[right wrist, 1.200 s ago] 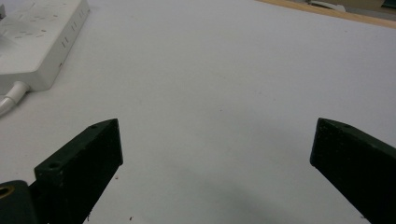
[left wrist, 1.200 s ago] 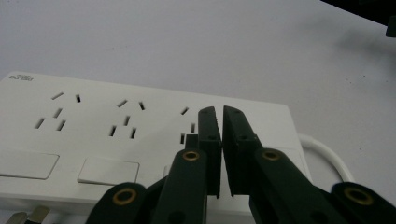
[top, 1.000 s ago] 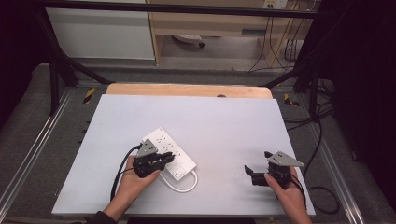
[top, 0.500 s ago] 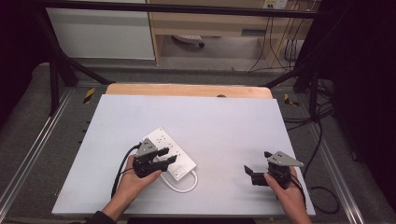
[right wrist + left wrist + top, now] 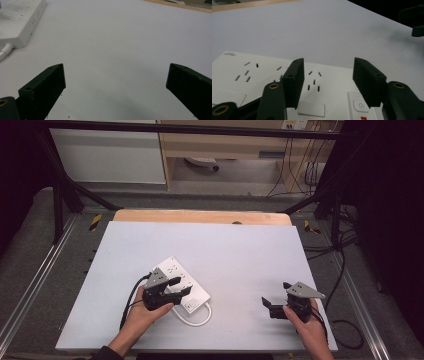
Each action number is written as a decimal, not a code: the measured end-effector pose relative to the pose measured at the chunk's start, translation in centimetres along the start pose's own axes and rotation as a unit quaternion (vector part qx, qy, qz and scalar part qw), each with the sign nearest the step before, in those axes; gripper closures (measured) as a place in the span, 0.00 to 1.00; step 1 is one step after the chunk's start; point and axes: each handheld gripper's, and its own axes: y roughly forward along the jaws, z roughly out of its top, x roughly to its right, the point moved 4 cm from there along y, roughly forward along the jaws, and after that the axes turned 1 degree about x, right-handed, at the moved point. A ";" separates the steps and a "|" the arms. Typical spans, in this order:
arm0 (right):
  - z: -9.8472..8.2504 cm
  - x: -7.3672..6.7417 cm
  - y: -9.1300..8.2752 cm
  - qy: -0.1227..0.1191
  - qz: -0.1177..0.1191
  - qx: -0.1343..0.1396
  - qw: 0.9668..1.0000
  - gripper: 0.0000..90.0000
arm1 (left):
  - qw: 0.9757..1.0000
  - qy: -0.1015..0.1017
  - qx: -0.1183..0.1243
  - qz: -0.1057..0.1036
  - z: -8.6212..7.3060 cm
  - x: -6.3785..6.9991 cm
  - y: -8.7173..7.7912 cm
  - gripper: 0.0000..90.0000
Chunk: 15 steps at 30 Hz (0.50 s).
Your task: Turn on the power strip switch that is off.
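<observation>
The left gripper (image 5: 325,82) hangs over the near end of the white power strip (image 5: 172,272), jaws parted and holding nothing, seemingly lined up on its switch (image 5: 360,105); the right gripper (image 5: 272,306) waits wide open, empty, well apart at the table's (image 5: 240,245) near right, probably keeping clear.

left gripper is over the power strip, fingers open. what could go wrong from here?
1. The left gripper hangs open over the power strip, near its power button; coming down, a finger could press it.
2. The cord loops loose on the table beside that hand; lifting or sliding the strip may drag it.
3. The right gripper sits open, well apart from the strip, so it likely cannot steady it.
</observation>
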 end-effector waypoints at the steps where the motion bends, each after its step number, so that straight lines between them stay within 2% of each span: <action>1: 0.0 0.0 0.0 0.000 0.000 0.001 1.000 0.03 | 1.000 0.001 0.003 0.000 0.1 0.1 0.0 0.42; 6: 0.0 0.0 0.0 0.001 0.001 0.002 1.000 0.03 | 1.000 0.003 0.010 0.004 0.4 0.4 0.0 0.30; 9: 0.0 0.0 0.0 0.000 0.001 0.002 1.000 0.03 | 1.000 -0.001 0.010 0.008 0.5 0.4 0.0 0.16; 15: 0.0 0.0 0.0 -0.001 -0.001 0.001 1.000 0.03 | 1.000 0.000 0.014 0.002 0.6 0.4 -0.2 0.11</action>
